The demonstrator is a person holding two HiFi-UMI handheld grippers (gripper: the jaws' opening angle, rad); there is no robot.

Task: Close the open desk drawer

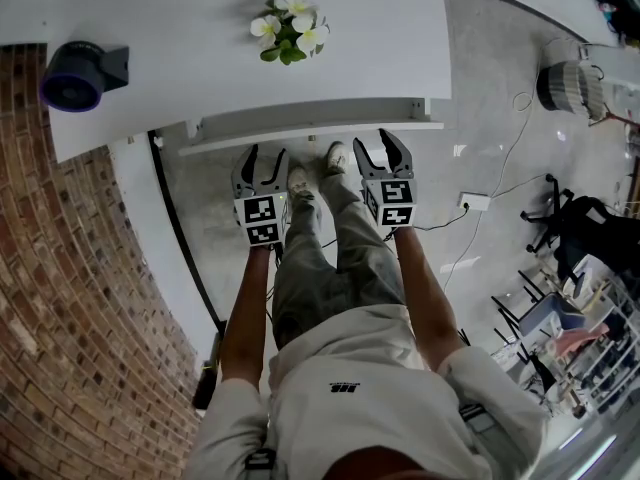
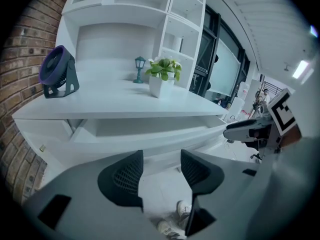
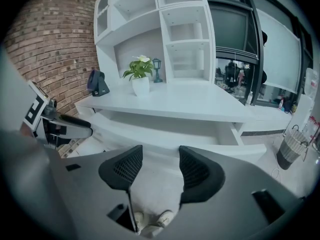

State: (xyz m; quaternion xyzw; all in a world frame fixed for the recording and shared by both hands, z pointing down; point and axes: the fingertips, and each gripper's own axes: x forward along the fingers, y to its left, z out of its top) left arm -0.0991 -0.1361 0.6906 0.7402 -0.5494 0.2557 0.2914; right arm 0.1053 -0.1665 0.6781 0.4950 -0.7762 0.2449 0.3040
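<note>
The white desk (image 1: 200, 58) has a shallow drawer (image 1: 310, 128) pulled out from under its top; its front edge faces me. In the left gripper view the drawer (image 2: 150, 133) runs across just beyond the jaws. The same drawer (image 3: 170, 136) fills the middle of the right gripper view. My left gripper (image 1: 264, 158) hangs open just short of the drawer front, left of centre, with nothing between its fingers. My right gripper (image 1: 380, 146) is open too, at the drawer's right part, its tips close to the front edge. Whether either touches the drawer I cannot tell.
On the desk stand a purple fan (image 1: 75, 73) and a potted plant (image 1: 288, 28), with a small lantern figure (image 2: 139, 69) and white shelves behind. A brick wall (image 1: 70, 288) is at the left. A wastebasket (image 1: 570, 88), a power strip (image 1: 474, 202) and cables lie on the floor at right.
</note>
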